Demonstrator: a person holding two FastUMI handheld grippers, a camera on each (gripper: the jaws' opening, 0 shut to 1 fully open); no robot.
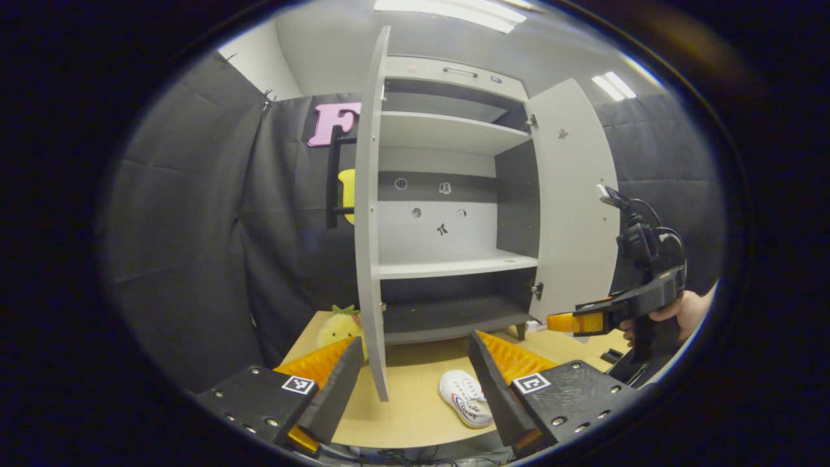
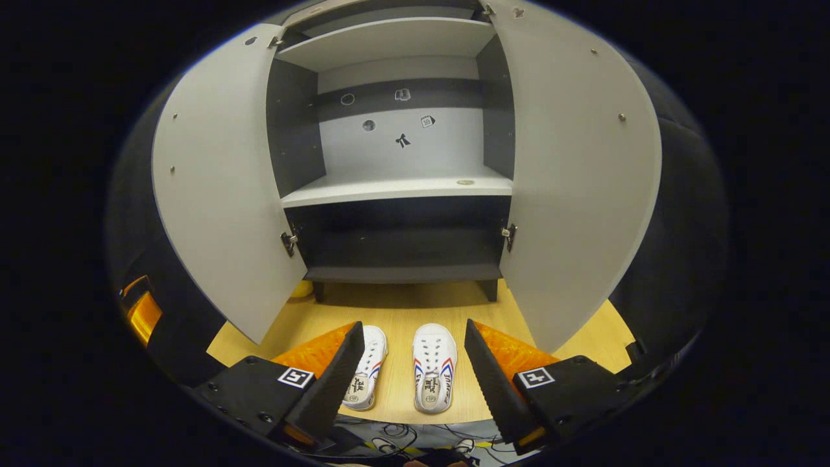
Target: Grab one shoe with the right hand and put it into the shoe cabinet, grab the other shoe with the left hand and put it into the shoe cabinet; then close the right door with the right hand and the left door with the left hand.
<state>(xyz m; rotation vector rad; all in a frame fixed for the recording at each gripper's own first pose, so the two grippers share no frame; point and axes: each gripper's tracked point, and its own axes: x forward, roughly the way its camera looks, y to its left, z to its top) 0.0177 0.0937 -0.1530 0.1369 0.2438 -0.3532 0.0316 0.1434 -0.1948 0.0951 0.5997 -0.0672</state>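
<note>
Nothing stowed yet, both doors open.
Two shoes (image 2: 434,366) wait on the table (image 2: 395,311) near the shoe cabinet (image 2: 399,188) (shelves bare); right hand-held gripper (image 2: 410,370) and left hand-held gripper (image 1: 415,376) gape, holding nothing.

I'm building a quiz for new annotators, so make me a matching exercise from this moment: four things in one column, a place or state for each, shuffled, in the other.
Things:
1. pair of white canvas shoes
2. grey cabinet doors
3. yellow plush toy
4. right gripper

States or places:
A. swung wide open
B. on the wooden tabletop, beside the cabinet's left door
C. open, above the shoes
D. side by side on the wooden tabletop in front of the cabinet

Pairs: 1-D, 2-A, 3-B, 4-C
</note>
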